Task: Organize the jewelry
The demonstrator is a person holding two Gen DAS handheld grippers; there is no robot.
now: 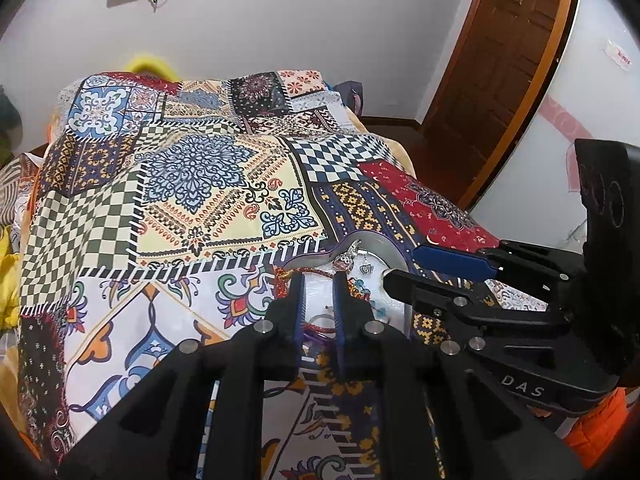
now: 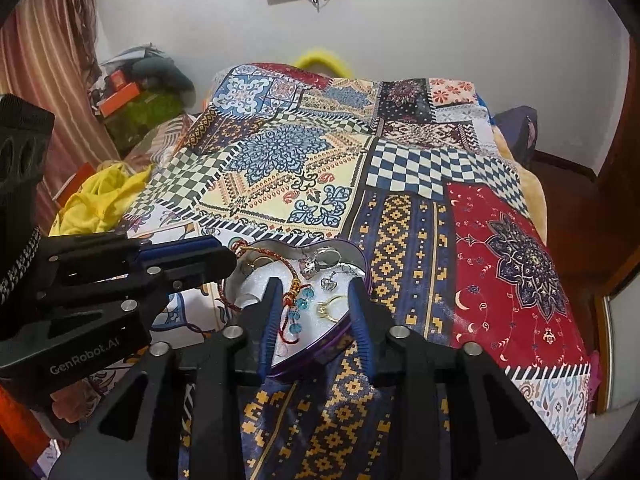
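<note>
A heart-shaped purple tin (image 2: 360,258) with a white lining lies on the patchwork bedspread (image 2: 304,168). In it lie silver rings (image 2: 320,260), a gold ring (image 2: 330,306), a string of blue beads (image 2: 302,304) and a red thread bracelet (image 2: 236,252). My right gripper (image 2: 314,286) is open, its jaws straddling the tin. My left gripper (image 1: 318,280) is partly open at the tin's (image 1: 376,246) left rim, over the red thread (image 1: 316,328); whether it grips anything is hidden. The left gripper also shows in the right wrist view (image 2: 224,258), and the right gripper in the left wrist view (image 1: 404,264).
The bed fills both views. A yellow cloth (image 2: 100,200) and boxes (image 2: 120,96) lie to the left. A wooden door (image 1: 504,68) stands to the right. The bed's right edge (image 2: 576,320) drops off near the red patch.
</note>
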